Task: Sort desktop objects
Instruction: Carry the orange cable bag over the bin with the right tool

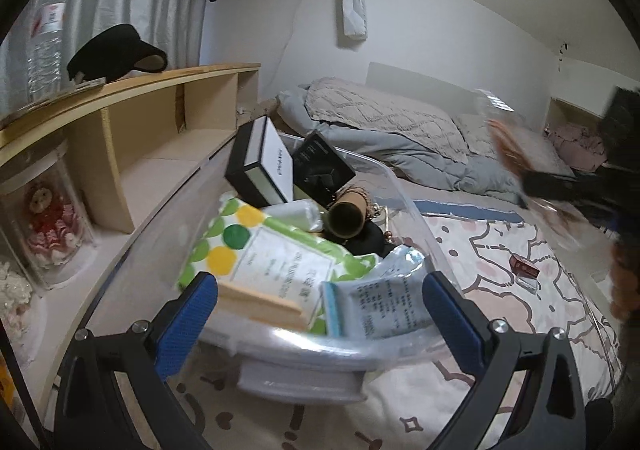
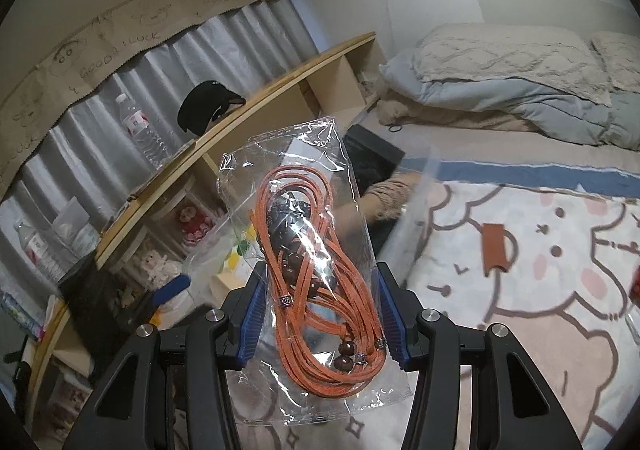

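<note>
Bedroom setting: cartoon-print bedsheet (image 1: 500, 290) spread over the bed, grey quilt (image 1: 400, 137) bunched at twelve o'clock, light wooden shelf unit (image 1: 132, 117) running along nine to eleven o'clock.

Left wrist view: left gripper (image 1: 320, 314), blue-padded fingers spread wide, straddling the near rim of a clear plastic storage bin (image 1: 404, 201); whether the pads touch it is unclear. Bin contents: green-and-yellow dotted wipes pack (image 1: 256, 250) at centre, pale blue printed sachet (image 1: 376, 310) at its four o'clock, black-and-white box (image 1: 260, 161) and black carton (image 1: 320, 165) at twelve o'clock, cardboard tube (image 1: 346, 215) between them and the wipes. Small red packet (image 1: 524, 268) on the sheet at three o'clock, well apart from the bin.

Right wrist view: right gripper (image 2: 320, 314) pinching a clear plastic bag of coiled orange cord with brown beads (image 2: 316, 270), held upright above the sheet, the bin at its twelve o'clock behind. Brown leather strip (image 2: 494, 250) lying on the sheet at three o'clock.
</note>
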Available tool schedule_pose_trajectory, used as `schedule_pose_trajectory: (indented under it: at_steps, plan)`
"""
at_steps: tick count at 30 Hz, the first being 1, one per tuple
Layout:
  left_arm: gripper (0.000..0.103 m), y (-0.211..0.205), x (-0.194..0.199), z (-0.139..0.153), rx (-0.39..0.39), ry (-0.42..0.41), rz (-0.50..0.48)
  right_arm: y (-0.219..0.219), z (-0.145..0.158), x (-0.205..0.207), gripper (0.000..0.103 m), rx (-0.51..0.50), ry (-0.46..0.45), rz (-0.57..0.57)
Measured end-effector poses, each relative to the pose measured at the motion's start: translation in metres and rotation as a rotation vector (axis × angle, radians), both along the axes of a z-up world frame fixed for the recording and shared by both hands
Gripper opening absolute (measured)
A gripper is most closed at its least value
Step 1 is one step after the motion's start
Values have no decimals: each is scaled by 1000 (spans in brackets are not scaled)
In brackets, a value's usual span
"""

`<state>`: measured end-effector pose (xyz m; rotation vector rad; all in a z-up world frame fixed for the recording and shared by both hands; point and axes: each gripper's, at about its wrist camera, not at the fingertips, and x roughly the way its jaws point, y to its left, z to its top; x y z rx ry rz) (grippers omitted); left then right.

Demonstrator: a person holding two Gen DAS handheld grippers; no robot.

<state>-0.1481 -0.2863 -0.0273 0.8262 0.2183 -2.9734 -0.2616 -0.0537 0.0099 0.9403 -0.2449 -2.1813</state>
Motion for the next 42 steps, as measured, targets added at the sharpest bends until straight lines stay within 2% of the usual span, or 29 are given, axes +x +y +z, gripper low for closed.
schedule_pose_trajectory:
  at_steps: [6, 10, 13, 16, 18, 23, 28, 31, 32, 33, 34, 36, 40, 42]
  plan:
    - [103, -13, 21, -4, 25, 17, -12, -64, -4, -16, 52, 149, 65, 116]
    - [103, -20, 30, -9, 39, 18, -20, -94, -14, -30, 52, 208, 34, 175]
    - [103, -23, 34, -13, 44, 16, -27, -112, -19, -37, 52, 259, 46, 178]
    - [103, -26, 37, -14, 36, 19, -23, -119, -15, -48, 52, 303, 84, 131]
    - [103, -29, 38, -14, 43, 23, -22, -114, -11, -65, 52, 282, 48, 81]
    - [103, -34, 40, -14, 63, 34, -19, -102, -13, -112, 52, 200, -115, -57]
    - [103, -39, 43, -12, 69, 41, -10, -114, -27, -143, 52, 203, -272, -178]
    - [103, -42, 45, -10, 65, 42, -6, -129, -34, -154, 53, 265, -285, -241]
    - [103, -43, 46, -10, 64, 42, -5, -133, -37, -157, 54, 280, -287, -264]
    - [103, -44, 46, -10, 63, 43, -4, -135, -40, -159, 66, 270, -293, -273]
    - [103, -45, 48, -10, 59, 43, -1, -137, -43, -161, 85, 243, -304, -266]
    - [103, -47, 50, -10, 50, 44, 4, -140, -48, -161, 103, 177, -333, -211]
    - [103, -52, 53, -12, 50, 43, 9, -139, -48, -156, 103, 130, -325, -146]
    - [103, -54, 53, -13, 57, 42, 9, -134, -46, -154, 103, 142, -313, -152]
